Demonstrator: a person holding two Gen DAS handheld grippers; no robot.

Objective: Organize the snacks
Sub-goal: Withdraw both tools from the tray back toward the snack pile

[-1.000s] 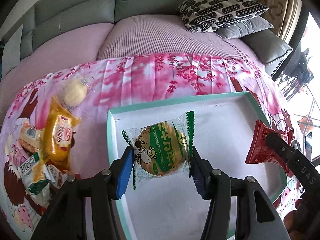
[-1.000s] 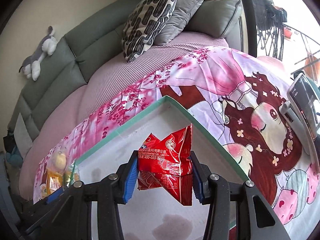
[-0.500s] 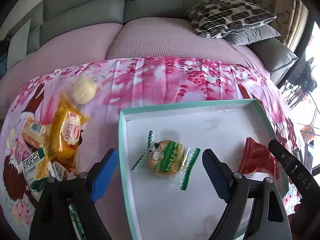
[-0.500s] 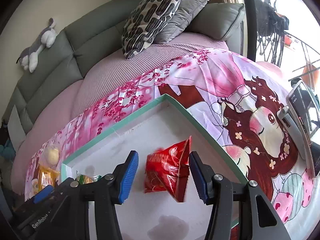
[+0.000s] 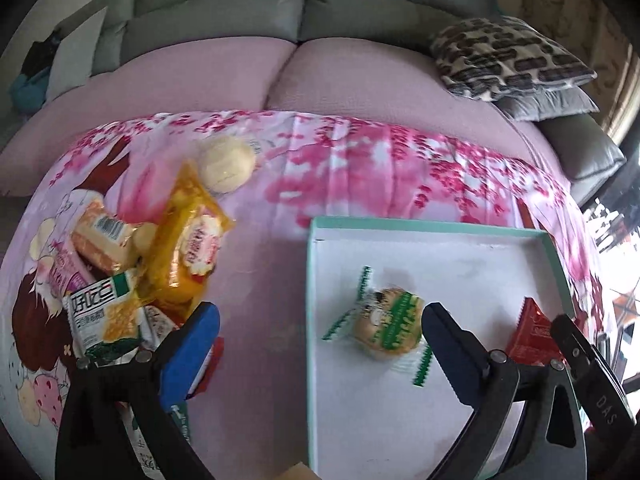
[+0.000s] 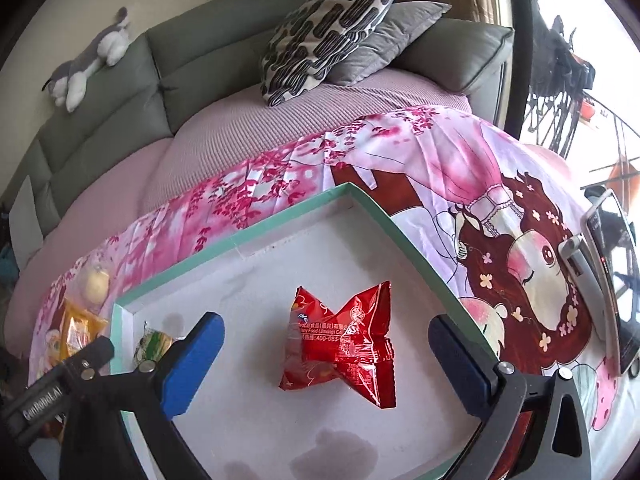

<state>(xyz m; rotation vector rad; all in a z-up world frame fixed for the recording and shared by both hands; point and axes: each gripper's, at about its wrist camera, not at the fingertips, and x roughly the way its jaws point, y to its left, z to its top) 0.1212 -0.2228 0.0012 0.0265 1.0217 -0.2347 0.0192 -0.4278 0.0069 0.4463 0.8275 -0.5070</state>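
1. The left tool (image 5: 320, 340) is hanging spread wide, pinching nothing, beside the green-wrapped biscuit (image 5: 386, 326) lying in the teal-rimmed tray (image 5: 400, 225).
2. The right tool (image 6: 326, 346) is gaping over the red snack packet (image 6: 344, 338) resting in that tray.
3. Loose snack packets (image 5: 132, 268) are piling left on the floral cloth (image 5: 360, 168).

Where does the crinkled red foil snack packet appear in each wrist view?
Left wrist view: the red foil snack packet lies at the right edge, partly hidden behind the right gripper.
Right wrist view: it lies centre frame on the tray floor, between the open right gripper fingers.
Shared landmark: the white tray's teal rim.
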